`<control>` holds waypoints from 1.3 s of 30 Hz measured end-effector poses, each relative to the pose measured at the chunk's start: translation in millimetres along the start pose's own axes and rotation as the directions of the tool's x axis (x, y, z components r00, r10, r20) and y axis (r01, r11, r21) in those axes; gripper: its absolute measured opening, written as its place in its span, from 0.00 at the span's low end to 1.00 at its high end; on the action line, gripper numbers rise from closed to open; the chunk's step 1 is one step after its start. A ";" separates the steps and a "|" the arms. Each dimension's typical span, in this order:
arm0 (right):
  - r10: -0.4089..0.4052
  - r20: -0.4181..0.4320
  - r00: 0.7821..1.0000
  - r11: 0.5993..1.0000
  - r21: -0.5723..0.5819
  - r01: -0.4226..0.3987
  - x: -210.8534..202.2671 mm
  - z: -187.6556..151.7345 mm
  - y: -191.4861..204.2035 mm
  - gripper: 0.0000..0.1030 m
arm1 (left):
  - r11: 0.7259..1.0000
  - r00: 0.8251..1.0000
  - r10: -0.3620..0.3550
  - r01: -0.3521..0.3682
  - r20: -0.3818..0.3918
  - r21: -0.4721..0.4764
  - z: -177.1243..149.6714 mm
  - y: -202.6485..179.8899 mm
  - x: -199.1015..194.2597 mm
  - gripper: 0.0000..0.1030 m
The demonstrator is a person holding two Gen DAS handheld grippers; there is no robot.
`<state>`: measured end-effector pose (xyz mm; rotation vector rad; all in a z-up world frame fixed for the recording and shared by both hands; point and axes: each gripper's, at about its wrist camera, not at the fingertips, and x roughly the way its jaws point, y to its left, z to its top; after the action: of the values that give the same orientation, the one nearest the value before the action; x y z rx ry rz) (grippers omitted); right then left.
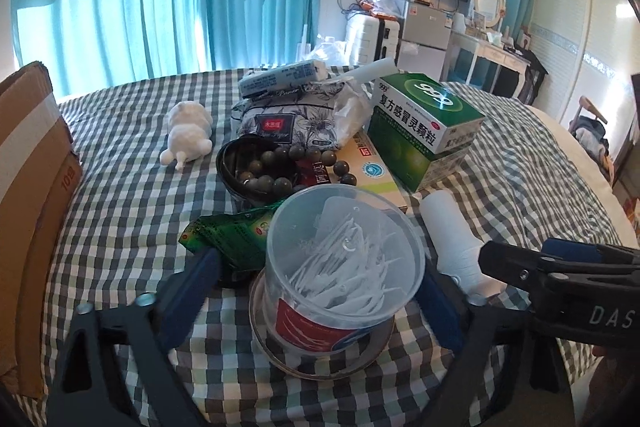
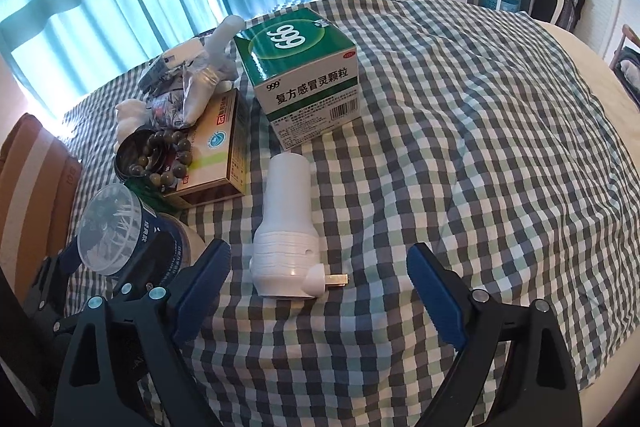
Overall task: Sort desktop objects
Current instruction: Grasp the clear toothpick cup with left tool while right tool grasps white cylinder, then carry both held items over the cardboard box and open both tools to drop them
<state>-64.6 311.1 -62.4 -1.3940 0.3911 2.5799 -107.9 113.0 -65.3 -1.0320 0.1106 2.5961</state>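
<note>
Floss-pick tub [image 1: 340,267] between open left tongs [image 1: 316,287].

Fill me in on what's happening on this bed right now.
A person is sorting clutter on a checked bedspread with two handheld grippers. The left gripper sits open around a clear tub of floss picks, its fingers on either side but not visibly pressing. The right gripper hangs open over a white plug-in device lying on its side. A green medicine box and a bowl of beads wait behind.

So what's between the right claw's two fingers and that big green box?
The white plug-in device lies on the checked cloth between the open right claw and the green box, shown in the right wrist view.
</note>
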 end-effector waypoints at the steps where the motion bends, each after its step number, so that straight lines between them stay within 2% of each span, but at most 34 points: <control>1: -0.006 -0.004 1.000 1.000 -0.001 0.006 1.1 0.1 0.4 0.87 | 1.000 1.000 -0.008 0.008 -0.009 0.005 -0.1 -0.7 1.3 0.62; 5: -0.004 -0.022 1.000 1.000 0.006 0.004 4.5 1.6 -0.4 0.87 | 1.000 1.000 -0.018 0.018 -0.007 0.000 -0.7 0.9 -1.4 0.62; 10: 0.018 -0.030 0.999 1.000 0.024 -0.018 8.5 2.4 -3.0 0.87 | 1.000 0.999 0.000 0.000 0.034 -0.015 2.5 7.0 -12.2 0.61; 12: 0.013 -0.044 0.999 1.000 0.024 -0.012 11.6 2.2 -3.7 0.82 | 1.000 0.999 0.005 -0.003 0.045 -0.030 3.7 12.3 -16.1 0.61; 15: 0.017 -0.068 0.998 1.000 0.018 -0.016 18.6 1.8 -0.3 0.79 | 0.999 0.998 0.018 -0.015 0.057 -0.048 3.5 20.6 -18.6 0.61; 19: 0.002 -0.104 0.995 1.000 -0.016 -0.003 34.4 1.5 11.2 0.79 | 0.997 0.999 0.013 -0.009 0.050 -0.072 3.0 26.6 -17.5 0.61; 23: -0.011 -0.140 0.990 0.999 -0.041 0.006 49.9 1.3 19.1 0.73 | 0.997 1.000 0.010 -0.009 0.011 -0.075 -1.3 26.0 -7.1 0.61; 25: -0.027 -0.148 0.989 0.998 -0.057 0.019 55.4 0.7 22.8 0.72 | 0.997 1.000 0.007 -0.006 0.018 -0.078 -1.8 25.3 -5.4 0.61; 26: -0.035 -0.149 0.988 0.997 -0.066 0.025 56.8 1.6 24.6 0.70 | 0.997 1.000 0.005 -0.003 0.021 -0.077 -1.5 25.0 -5.1 0.61; 28: -0.032 -0.143 0.989 0.996 -0.084 0.020 57.4 0.8 29.3 0.59 | 0.997 1.000 -0.002 0.004 0.029 -0.077 -2.2 25.5 -6.7 0.61; 31: -0.027 -0.140 0.990 0.995 -0.102 0.013 56.8 -2.1 34.9 0.60 | 0.997 0.997 -0.009 0.014 0.076 -0.076 -2.1 27.4 -19.1 0.61; 35: 0.033 -0.129 0.991 0.998 -0.052 -0.040 49.6 -3.5 32.1 0.59 | 0.996 0.991 -0.007 0.018 0.135 -0.084 -0.4 29.8 -39.7 0.61; 39: 0.063 -0.092 0.994 0.998 -0.021 -0.065 38.1 -3.3 30.7 0.58 | 0.995 0.990 0.002 0.011 0.142 -0.096 -2.0 33.7 -53.2 0.61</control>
<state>-91.4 282.3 -91.8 -1.5362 0.4266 2.5857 -82.1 65.8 -32.5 -0.8738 -0.0527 2.6838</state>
